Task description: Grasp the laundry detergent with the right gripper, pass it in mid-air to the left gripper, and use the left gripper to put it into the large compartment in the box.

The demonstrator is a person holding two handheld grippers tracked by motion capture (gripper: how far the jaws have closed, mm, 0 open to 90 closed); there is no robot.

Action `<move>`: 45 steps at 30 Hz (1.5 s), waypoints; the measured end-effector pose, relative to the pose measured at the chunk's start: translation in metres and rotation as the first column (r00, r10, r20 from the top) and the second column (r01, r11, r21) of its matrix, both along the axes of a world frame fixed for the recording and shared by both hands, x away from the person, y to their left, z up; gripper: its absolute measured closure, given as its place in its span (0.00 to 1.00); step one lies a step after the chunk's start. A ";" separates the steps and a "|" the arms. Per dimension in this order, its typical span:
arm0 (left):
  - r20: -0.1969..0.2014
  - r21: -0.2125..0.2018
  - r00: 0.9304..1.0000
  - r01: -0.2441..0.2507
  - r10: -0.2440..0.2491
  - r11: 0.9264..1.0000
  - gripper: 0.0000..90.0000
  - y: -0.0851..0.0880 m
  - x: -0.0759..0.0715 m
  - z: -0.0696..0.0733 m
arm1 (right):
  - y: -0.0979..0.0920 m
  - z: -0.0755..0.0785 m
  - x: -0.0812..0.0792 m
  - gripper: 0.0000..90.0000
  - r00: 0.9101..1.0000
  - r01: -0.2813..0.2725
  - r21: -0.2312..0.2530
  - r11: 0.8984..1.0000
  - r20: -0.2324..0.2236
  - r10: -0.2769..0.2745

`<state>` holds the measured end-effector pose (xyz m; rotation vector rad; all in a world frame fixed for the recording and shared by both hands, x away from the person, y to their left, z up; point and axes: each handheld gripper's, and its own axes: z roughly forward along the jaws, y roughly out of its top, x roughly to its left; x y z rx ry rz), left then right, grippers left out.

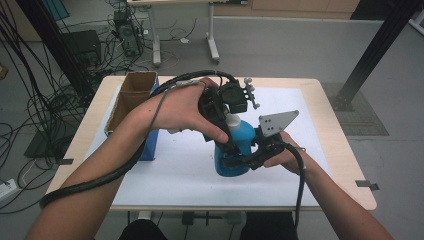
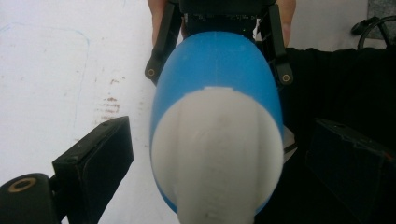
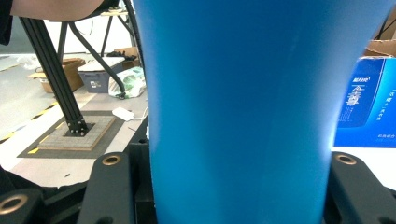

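Bottle: blue bottle [image 1: 239, 150] with white cap [image 1: 233, 120], upright on the white mat [image 1: 165, 165], just right of the blue carton [image 1: 150, 145].
Right gripper [image 1: 235, 159]: jaws clamped on the bottle's body.
Left gripper [image 1: 222, 127]: jaws apart, flanking the cap without touching.
Left gripper view: cap top, seen from above.
Right gripper view: bottle's side, carton's printed face behind it.
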<state>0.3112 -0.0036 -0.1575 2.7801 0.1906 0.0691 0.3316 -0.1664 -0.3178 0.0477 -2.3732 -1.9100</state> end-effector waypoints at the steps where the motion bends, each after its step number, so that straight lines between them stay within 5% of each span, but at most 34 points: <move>1: 0.000 0.003 1.000 -0.002 0.002 1.000 0.09 0.000 0.000 0.000 | 0.000 0.000 0.000 0.49 1.000 -0.001 0.000 1.000 0.001 0.001; 45: 0.019 -0.007 1.000 0.006 -0.006 1.000 0.08 -0.001 -0.004 0.003 | 0.001 0.002 -0.003 0.49 1.000 -0.009 0.003 1.000 0.012 0.009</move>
